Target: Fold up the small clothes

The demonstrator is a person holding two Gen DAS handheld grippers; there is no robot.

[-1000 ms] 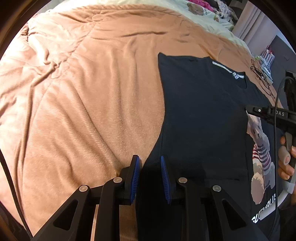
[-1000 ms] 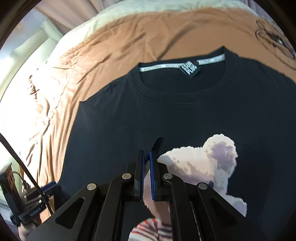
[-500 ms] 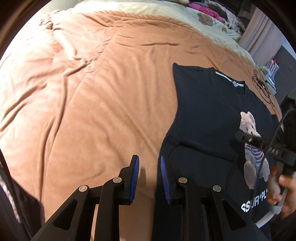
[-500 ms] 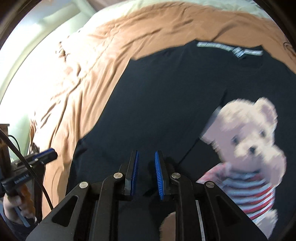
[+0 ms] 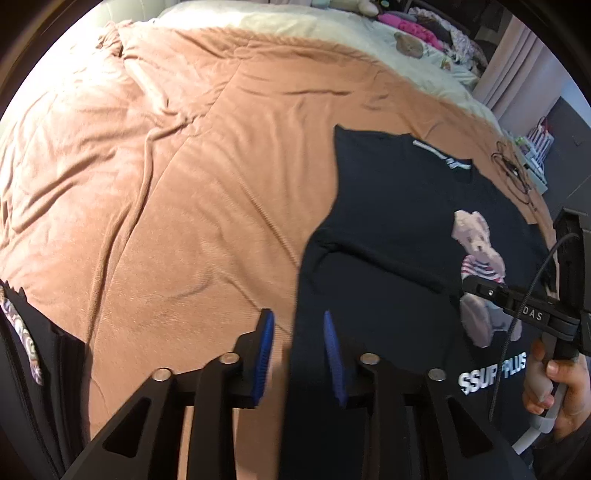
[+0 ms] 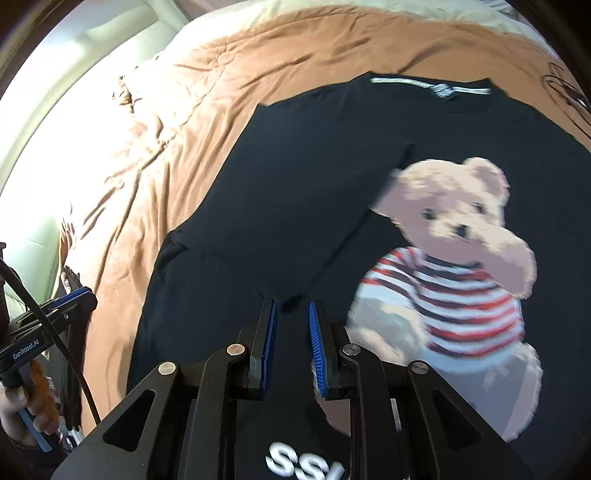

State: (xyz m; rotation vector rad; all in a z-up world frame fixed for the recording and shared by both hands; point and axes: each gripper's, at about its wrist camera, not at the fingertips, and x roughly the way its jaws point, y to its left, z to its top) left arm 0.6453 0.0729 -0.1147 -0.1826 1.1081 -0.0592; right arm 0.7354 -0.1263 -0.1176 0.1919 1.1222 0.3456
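Note:
A black T-shirt [image 5: 388, 229] with a teddy bear print [image 6: 454, 258] lies flat on the bed, its left sleeve folded in over the chest [image 6: 295, 206]. My left gripper [image 5: 297, 328] is open and empty, raised above the shirt's left edge. My right gripper [image 6: 291, 317] is open and empty, just above the folded sleeve's tip. The right gripper also shows in the left wrist view [image 5: 517, 306], and the left gripper in the right wrist view [image 6: 55, 317].
A wrinkled tan blanket [image 5: 166, 184] covers the bed. A cream sheet [image 5: 332, 33] and piled clothes and toys [image 5: 424, 29] lie at the far end. A dark bag or garment [image 5: 33, 350] sits at the near left edge.
My right gripper opened and let go of the sleeve, now folded over the chest. Both grippers have pulled back and up from the shirt.

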